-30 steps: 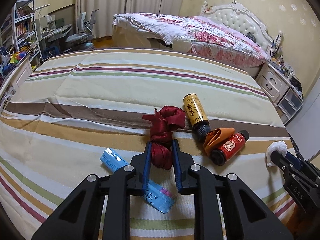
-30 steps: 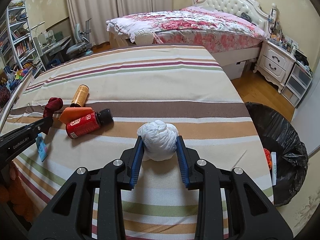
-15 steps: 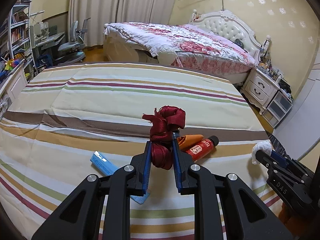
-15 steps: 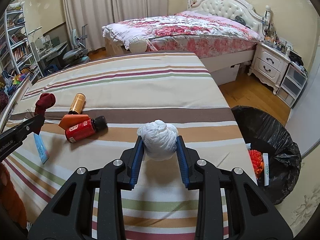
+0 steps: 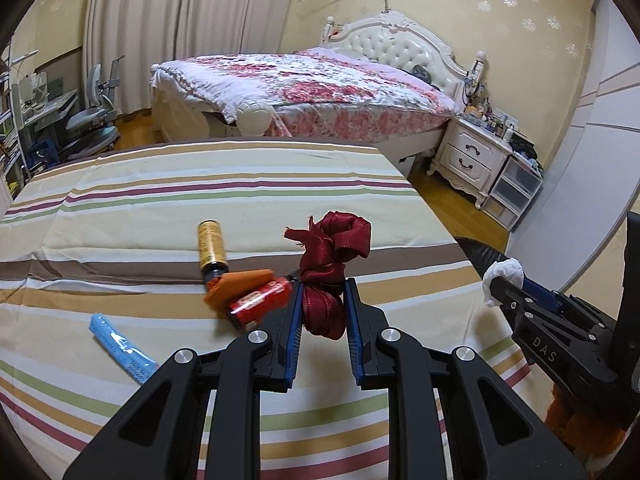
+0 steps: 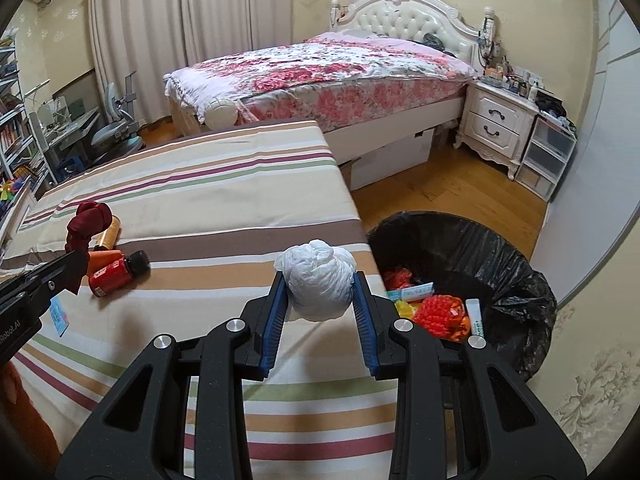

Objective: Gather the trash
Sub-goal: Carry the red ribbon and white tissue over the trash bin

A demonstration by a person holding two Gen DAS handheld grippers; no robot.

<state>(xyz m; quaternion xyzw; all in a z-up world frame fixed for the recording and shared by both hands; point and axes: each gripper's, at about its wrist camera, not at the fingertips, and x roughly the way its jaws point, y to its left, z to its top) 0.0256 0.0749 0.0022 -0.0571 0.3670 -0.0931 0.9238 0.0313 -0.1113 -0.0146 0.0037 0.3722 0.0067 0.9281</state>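
My left gripper (image 5: 322, 292) is shut on a crumpled dark red ribbon (image 5: 332, 248), held above the striped bed cover (image 5: 200, 200). My right gripper (image 6: 319, 284) is shut on a white paper wad (image 6: 318, 280), near the bed's right edge beside a black-lined trash bin (image 6: 460, 248). On the cover lie a gold bottle (image 5: 211, 246), a red bottle (image 5: 260, 302), an orange wrapper (image 5: 236, 282) and a blue packet (image 5: 120, 342). In the left wrist view the right gripper (image 5: 494, 284) appears at the right with the wad (image 5: 505, 274).
The bin holds several pieces of coloured trash (image 6: 438, 312). A floral bed (image 6: 328, 68) and a white nightstand (image 6: 496, 120) stand beyond on the wood floor (image 6: 440, 188). A desk chair (image 6: 116, 128) and shelves (image 6: 12, 120) are at the left.
Both grippers have lifted and swung right with their loads. The ribbon now hangs clear of the cover, and the bin has come into fuller view beside the white wad.
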